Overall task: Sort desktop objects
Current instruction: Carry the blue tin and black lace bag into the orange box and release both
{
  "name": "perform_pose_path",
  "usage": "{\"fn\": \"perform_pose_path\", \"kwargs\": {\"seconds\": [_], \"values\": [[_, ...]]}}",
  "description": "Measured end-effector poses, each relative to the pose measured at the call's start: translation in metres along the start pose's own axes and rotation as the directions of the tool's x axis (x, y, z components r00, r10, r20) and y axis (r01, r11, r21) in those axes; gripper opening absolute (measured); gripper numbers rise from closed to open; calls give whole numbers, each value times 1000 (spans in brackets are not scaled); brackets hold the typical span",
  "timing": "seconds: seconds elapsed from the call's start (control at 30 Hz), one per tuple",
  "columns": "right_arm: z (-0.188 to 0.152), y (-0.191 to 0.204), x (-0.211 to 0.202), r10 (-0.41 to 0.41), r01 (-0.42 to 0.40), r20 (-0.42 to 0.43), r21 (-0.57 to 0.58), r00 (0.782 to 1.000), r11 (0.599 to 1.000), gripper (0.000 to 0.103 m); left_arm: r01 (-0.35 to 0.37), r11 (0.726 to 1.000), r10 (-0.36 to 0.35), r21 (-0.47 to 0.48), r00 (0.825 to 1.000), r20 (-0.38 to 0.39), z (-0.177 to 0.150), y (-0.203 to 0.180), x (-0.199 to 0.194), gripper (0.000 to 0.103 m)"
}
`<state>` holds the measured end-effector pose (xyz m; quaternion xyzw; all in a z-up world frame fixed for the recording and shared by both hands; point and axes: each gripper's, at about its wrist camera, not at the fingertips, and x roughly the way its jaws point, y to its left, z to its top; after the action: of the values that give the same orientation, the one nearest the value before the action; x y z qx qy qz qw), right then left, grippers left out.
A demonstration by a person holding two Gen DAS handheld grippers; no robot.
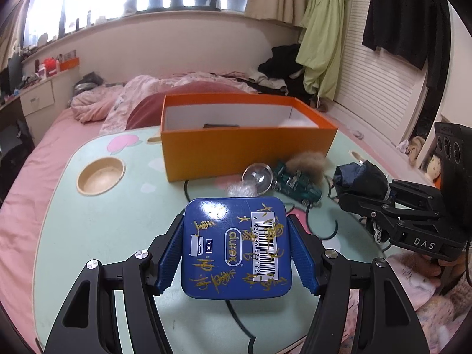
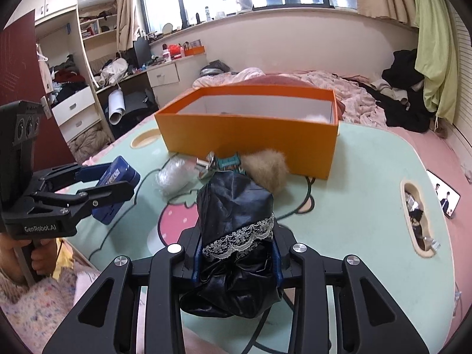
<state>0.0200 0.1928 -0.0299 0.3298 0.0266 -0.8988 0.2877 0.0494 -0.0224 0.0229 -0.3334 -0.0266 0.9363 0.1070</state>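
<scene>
Right now your left gripper has its jaws closed partway onto a blue tin, the ribbed blue pads pressing its two side edges. You can see the tin is a flat, rounded square with a glossy lid, yellow scribbled writing, a white barcode sticker and an oval logo. It is lifted clear of the desk, with its printed face tilted up toward the left wrist camera and the barcode strip running away from you toward the orange box.

Your right gripper has its jaws nearly closed on a bundle of black satin cloth with a band of pale lace. The bundle stands up out of the jaws, its long axis pointing toward the orange box, and its loose end hangs below them.

The orange box sits open at the far side of the desk. Its walls are white inside; you can make out something dark and flat and a bit of white fluff at the bottom, though too little shows to name them.

Just in front of the orange box lie a clear ball, a green toy car and a tan fur pompom, all close together. A round recess in the desk lies left of the box.
</scene>
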Motion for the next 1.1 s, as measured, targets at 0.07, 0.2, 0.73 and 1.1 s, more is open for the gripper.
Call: {"fn": "perform_pose_path", "kwargs": {"seconds": [0.07,0.2,0.73,1.1], "values": [[11,0,-3,7,-7,21,9,1000,1000,36,8,1000,-8,4,1000,14,13,0,-2,66],[52,-2,-4,-3,3,68,3,998,1000,36,-10,999,6,34,995,96,59,0,-6,66],[126,-42,96,-222,226,-59,61,973,972,59,-60,976,71,-209,996,46,104,35,75,89],[78,-27,8,-158,153,21,160,987,975,73,-35,997,33,-69,999,-37,38,0,18,95]]}}
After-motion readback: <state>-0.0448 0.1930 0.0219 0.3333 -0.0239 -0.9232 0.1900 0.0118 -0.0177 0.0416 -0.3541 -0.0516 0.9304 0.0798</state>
